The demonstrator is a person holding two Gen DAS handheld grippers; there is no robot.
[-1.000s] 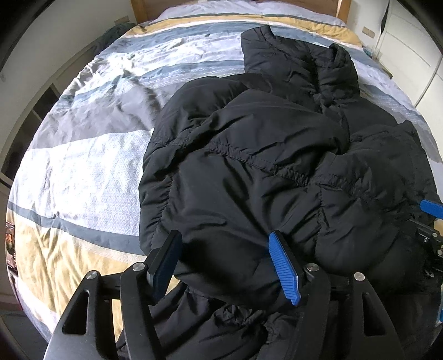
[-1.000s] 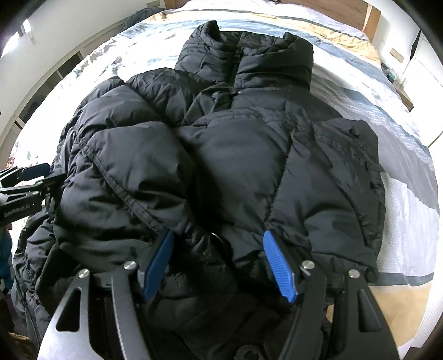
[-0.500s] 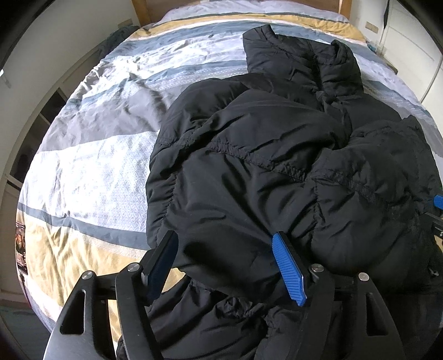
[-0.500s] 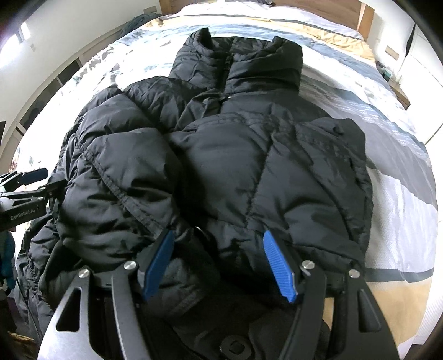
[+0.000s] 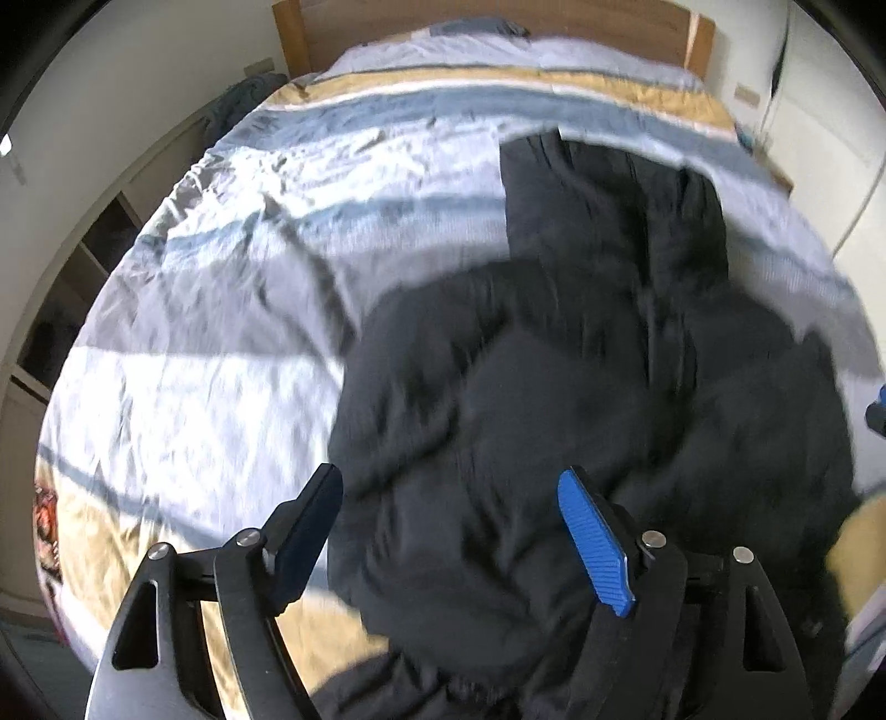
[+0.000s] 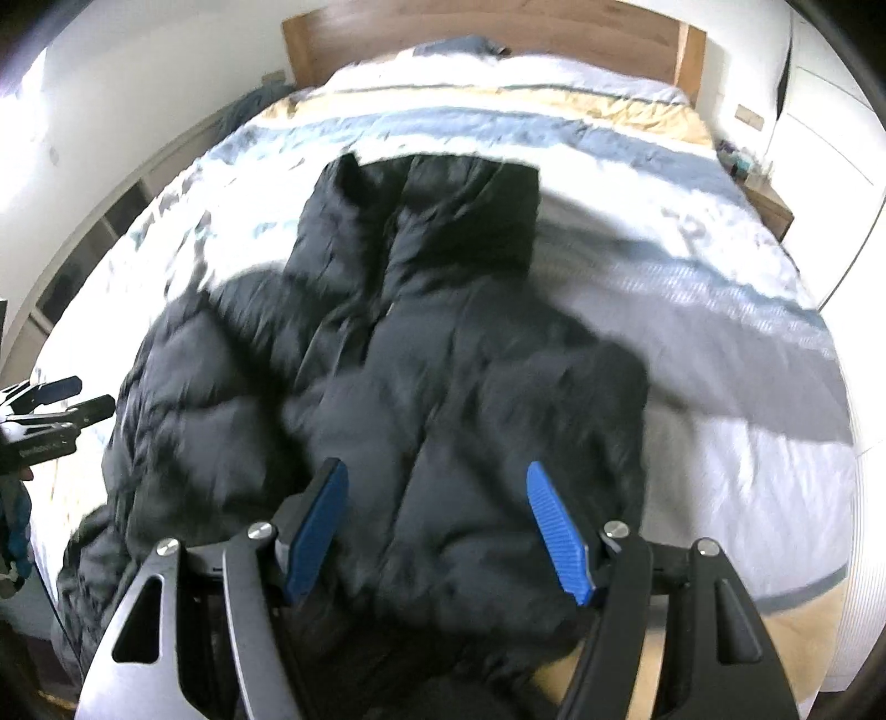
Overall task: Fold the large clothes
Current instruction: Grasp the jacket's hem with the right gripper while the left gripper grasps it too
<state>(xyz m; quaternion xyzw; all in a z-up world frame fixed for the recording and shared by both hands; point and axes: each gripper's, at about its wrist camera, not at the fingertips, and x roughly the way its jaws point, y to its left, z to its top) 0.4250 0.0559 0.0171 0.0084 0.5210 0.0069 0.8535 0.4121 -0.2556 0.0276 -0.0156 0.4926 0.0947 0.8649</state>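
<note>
We see the black puffer jacket (image 6: 443, 387) lying folded on the striped bed (image 6: 720, 343), collar toward the wooden headboard (image 6: 487, 27). Our left hand-held gripper (image 5: 459, 537) hangs above the jacket's near left edge, jaws spread and just opening wider, pressing on nothing. Our right hand-held gripper (image 6: 443, 526) hangs released above the jacket's near hem, pads clear of the fabric. Both views are blurred

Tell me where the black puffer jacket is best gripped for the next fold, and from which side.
Probably the black puffer jacket is best taken at its near bottom edge, coming from the foot of the bed. The collar points to the headboard, and that edge lies nearest both open tongs, so it could fold upward.
</note>
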